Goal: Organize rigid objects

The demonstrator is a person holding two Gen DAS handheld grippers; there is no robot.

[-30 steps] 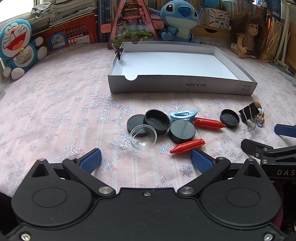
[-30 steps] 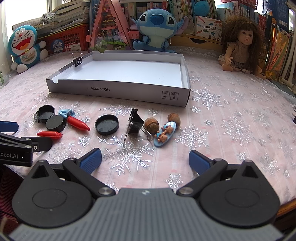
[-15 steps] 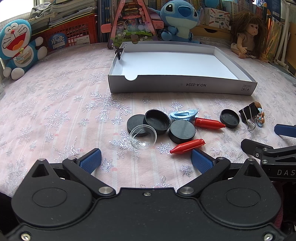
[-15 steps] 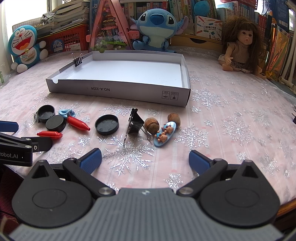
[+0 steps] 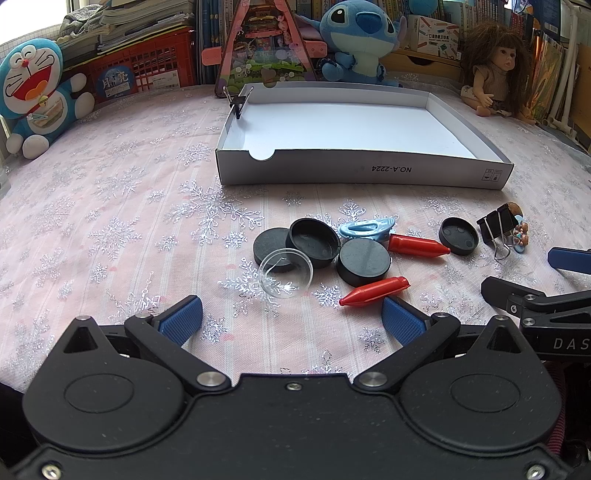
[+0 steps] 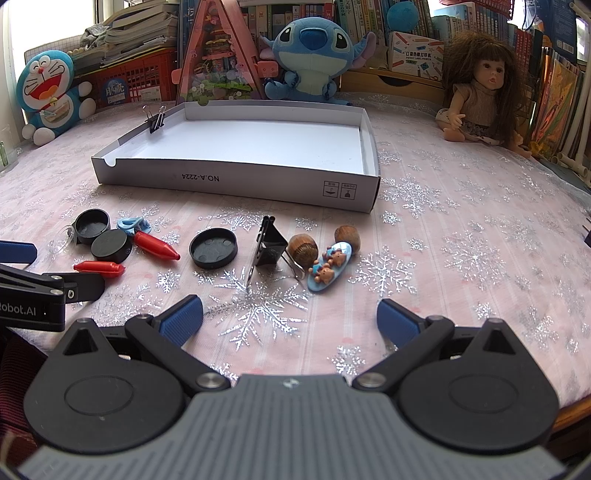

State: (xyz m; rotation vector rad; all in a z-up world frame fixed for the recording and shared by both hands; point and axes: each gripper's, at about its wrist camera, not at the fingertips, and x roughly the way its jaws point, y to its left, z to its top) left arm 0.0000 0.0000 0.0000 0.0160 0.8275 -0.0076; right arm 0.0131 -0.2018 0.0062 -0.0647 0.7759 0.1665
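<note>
No change from the earlier frames: both grippers and every object sit where they were.

Left gripper [image 5: 291, 317]: fingers spread wide, nothing between them, low over the snowflake tablecloth [image 5: 110, 206]. Right gripper [image 6: 290, 319]: likewise spread and empty; its side shows at 3 o'clock in the left view.

Left view, outward from the tool:
- clear plastic lid [image 5: 285, 272] just ahead at 12 o'clock, leaning on a flat black disc [image 5: 271, 248]
- red crayon-shaped piece [image 5: 375, 291] at 1 o'clock, nearest the right fingertip
- black puck [image 5: 364, 261] touching an upturned black cap [image 5: 314, 237]
- light blue clip [image 5: 365, 227] behind them, second red piece [image 5: 419, 246] beside it
- lone black cap [image 5: 458, 235], then a black binder clip [image 5: 496, 223] at 2 o'clock

Right view: binder clip at 12 o'clock, with two hazelnuts [image 6: 303, 248] and a bear-figure hair clip [image 6: 328, 267] just right of it, touching or nearly so.

White cardboard tray [image 5: 362, 173] lies beyond the scatter at 12 o'clock, open and bare inside, a small binder clip [image 5: 238, 101] pinched on its far left rim. Nothing blocks the path to it.

Behind: Doraemon plush [image 5: 31, 96] at 10 o'clock, Stitch plush [image 5: 356, 35], doll [image 5: 493, 77] at 2 o'clock, red crate [image 5: 144, 70], books
</note>
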